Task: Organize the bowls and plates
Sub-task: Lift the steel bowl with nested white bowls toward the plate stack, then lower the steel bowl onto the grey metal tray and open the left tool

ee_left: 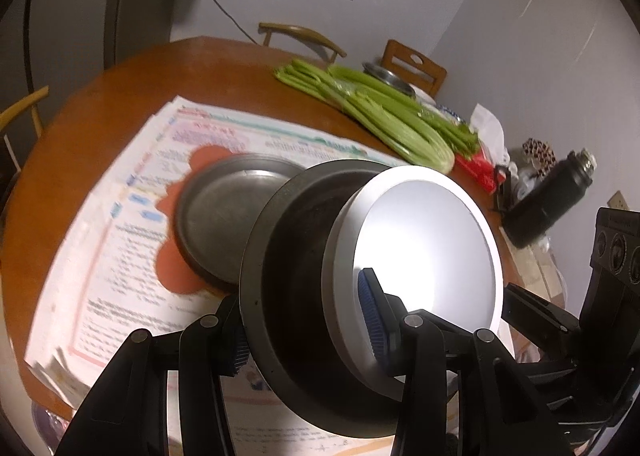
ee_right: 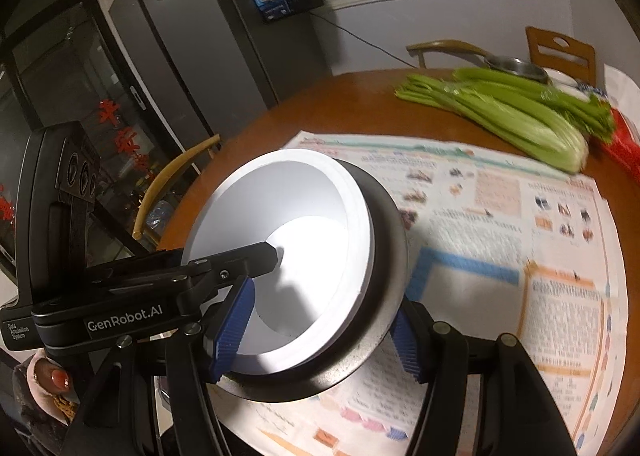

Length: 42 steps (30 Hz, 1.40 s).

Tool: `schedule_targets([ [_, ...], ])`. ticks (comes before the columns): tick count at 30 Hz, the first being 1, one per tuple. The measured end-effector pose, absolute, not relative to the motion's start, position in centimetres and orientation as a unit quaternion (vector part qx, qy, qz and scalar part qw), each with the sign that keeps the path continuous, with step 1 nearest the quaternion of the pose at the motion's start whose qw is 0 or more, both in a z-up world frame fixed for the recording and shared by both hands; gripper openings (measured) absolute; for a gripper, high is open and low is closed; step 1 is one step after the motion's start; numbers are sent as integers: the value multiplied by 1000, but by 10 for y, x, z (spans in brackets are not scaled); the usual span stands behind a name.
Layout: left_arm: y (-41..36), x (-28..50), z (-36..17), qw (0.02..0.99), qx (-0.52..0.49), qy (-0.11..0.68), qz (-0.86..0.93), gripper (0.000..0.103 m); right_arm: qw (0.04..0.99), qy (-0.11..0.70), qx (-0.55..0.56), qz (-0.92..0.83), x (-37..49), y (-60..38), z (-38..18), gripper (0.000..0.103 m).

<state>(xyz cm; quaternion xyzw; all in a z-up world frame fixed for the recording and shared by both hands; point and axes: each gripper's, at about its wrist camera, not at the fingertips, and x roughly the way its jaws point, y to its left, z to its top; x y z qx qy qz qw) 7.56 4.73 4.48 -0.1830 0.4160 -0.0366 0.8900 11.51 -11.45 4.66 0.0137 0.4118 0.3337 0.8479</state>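
A white bowl [ee_left: 432,248] nests inside a dark metal bowl [ee_left: 296,256], both tilted on edge above the table. My left gripper [ee_left: 308,324] is shut on the two rims, one blue pad inside the white bowl. My right gripper [ee_right: 320,328] is shut on the same pair from the other side: white bowl [ee_right: 304,240], metal bowl [ee_right: 388,256]. The left gripper's finger reaches into the white bowl in the right wrist view. A flat metal plate [ee_left: 228,212] rests on an orange mat [ee_left: 176,264] beyond the bowls.
Newspapers [ee_right: 500,224] cover the round wooden table [ee_left: 120,96]. Celery [ee_left: 380,116] lies at the far side beside a steel dish [ee_left: 388,76]. A black flask [ee_left: 548,204] lies at the right edge. Chairs [ee_left: 300,36] ring the table.
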Motion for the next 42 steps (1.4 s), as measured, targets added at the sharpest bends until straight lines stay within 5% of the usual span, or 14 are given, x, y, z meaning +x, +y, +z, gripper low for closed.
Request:
schedule_targets([
  [14,93,96,58,897,-190,399,-20,48,847,399,2,351,141,-68,62,65],
  [36,128,147,-1,877,-203,436,-16,48,827,453,10,332,187,-32,12,65],
  [42,126,141,5,892,-162,421,25,55,845,438,8,306,188,-38,15,65],
])
